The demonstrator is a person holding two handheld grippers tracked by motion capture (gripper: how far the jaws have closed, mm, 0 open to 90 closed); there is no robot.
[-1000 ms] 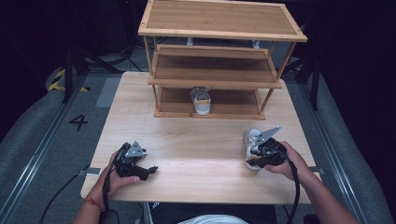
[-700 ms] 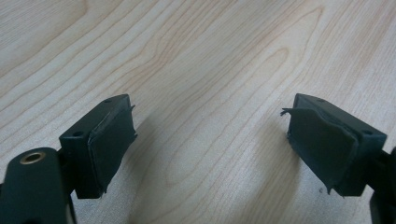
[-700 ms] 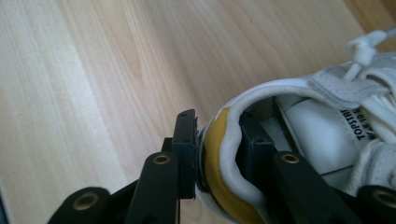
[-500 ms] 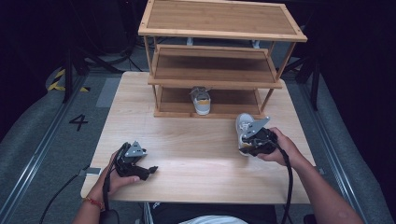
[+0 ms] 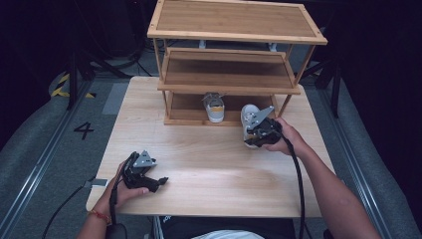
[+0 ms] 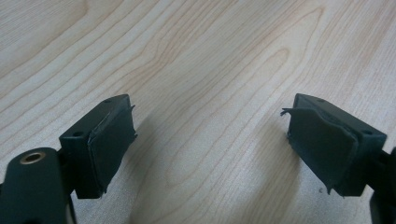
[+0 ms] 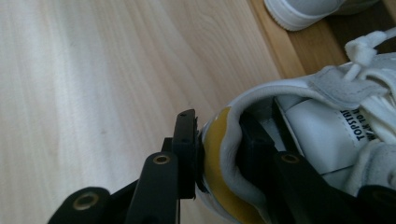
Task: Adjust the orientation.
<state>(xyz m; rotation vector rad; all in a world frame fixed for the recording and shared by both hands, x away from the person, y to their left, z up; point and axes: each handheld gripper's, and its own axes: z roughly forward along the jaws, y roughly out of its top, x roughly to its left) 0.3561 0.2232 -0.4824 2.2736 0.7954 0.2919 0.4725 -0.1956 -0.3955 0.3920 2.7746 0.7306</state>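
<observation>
High view: right tool [image 5: 247, 133] carried shoe [image 5: 249, 122] shelfward, seemingly.

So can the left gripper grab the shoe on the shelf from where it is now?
Probably not yet. The left gripper sits open near the table's front edge; the shelf shoe is far across bare table, nothing blocking.

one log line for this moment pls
right tongs: shut on shoe heel | left tongs: open, empty | second shoe: bottom shelf

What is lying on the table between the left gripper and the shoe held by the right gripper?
Nothing: in the high view, bare table separates the left gripper from the held shoe.
</observation>
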